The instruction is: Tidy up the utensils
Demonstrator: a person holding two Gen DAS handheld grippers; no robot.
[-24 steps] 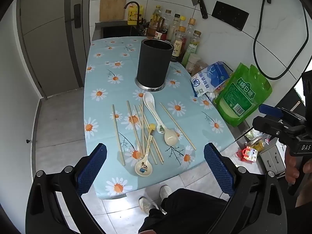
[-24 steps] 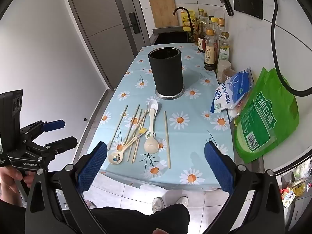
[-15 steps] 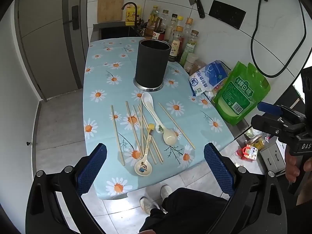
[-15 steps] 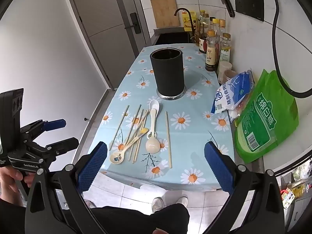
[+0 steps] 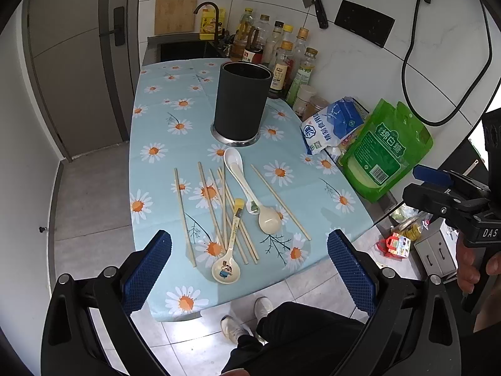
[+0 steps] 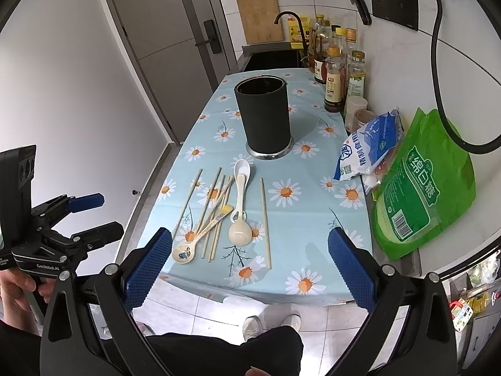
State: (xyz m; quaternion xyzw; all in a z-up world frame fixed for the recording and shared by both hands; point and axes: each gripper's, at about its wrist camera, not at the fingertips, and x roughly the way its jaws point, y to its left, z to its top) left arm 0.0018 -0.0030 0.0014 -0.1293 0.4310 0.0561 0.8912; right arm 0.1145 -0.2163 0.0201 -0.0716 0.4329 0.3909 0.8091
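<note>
A black cylindrical utensil holder [image 5: 241, 101] [image 6: 266, 116] stands upright on the daisy-print tablecloth. In front of it lie several wooden chopsticks [image 5: 213, 213] [image 6: 213, 206], a white spoon [image 5: 238, 172] [image 6: 241, 178], a cream spoon [image 5: 269, 221] [image 6: 239, 233] and a cartoon-print spoon [image 5: 227, 266] [image 6: 188, 249]. My left gripper [image 5: 249, 263] hovers open above the table's near edge, nothing between its blue pads. My right gripper [image 6: 250, 261] is also open and empty, held above the near edge. Each gripper shows at the side of the other's view.
A blue-and-white bag [image 5: 332, 123] and a green bag [image 5: 386, 150] lie at the table's right side. Bottles [image 5: 281, 59] line the wall behind the holder. Beyond are a sink, a cutting board [image 5: 176, 7] and a hanging cleaver. A person's legs and shoes [image 5: 247, 319] are below.
Both views show the table slightly shifted; the grippers drifted a little, still open. No utensil has moved.
</note>
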